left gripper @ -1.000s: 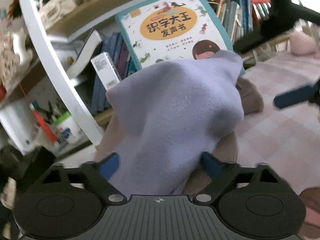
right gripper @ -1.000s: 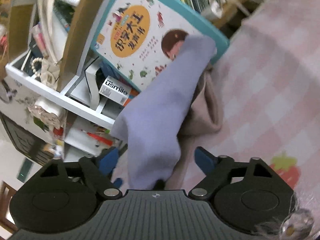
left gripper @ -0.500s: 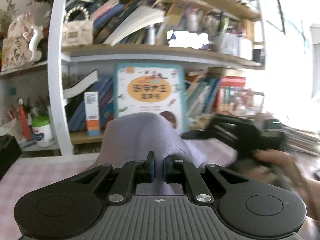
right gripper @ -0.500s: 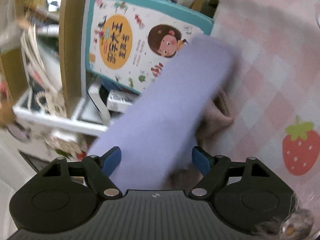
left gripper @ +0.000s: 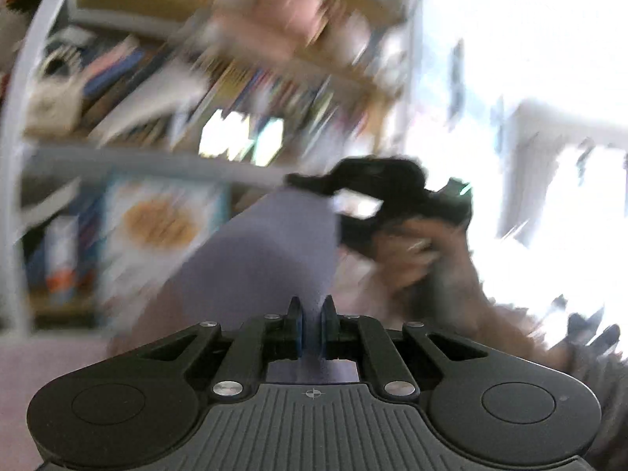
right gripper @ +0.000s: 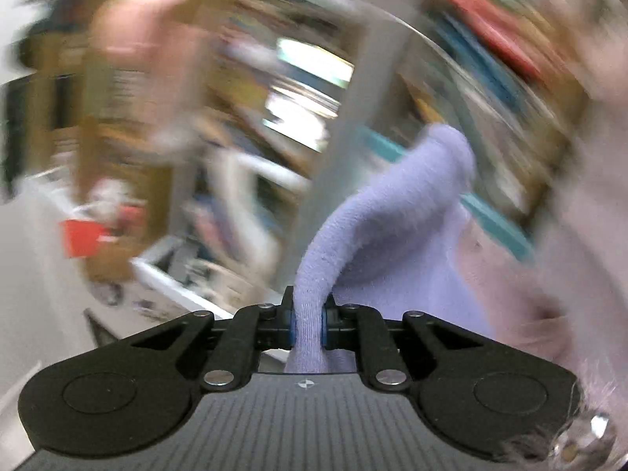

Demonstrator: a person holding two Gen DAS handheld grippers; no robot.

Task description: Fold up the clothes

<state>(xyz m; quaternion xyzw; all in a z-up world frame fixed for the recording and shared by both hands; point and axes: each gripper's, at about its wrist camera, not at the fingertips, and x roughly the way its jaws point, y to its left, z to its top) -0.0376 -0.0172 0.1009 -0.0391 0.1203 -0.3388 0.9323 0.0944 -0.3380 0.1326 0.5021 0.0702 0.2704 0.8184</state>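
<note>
Fingers of both grippers (left gripper: 310,327) (right gripper: 308,324) pinch the lilac garment (right gripper: 392,212); blur hides the shelves (left gripper: 157,165).

our right gripper (right gripper: 308,324) clamped on lavender knit garment (right gripper: 392,212) | cloth rises up-right from jaws | bookshelf (right gripper: 219,117) behind, blurred

Home room, crammed bookshelf (left gripper: 129,78) of leaning books, children's picture book (left gripper: 157,227) propped at its foot, bright window (left gripper: 530,59) alongside, all motion-blurred
</note>
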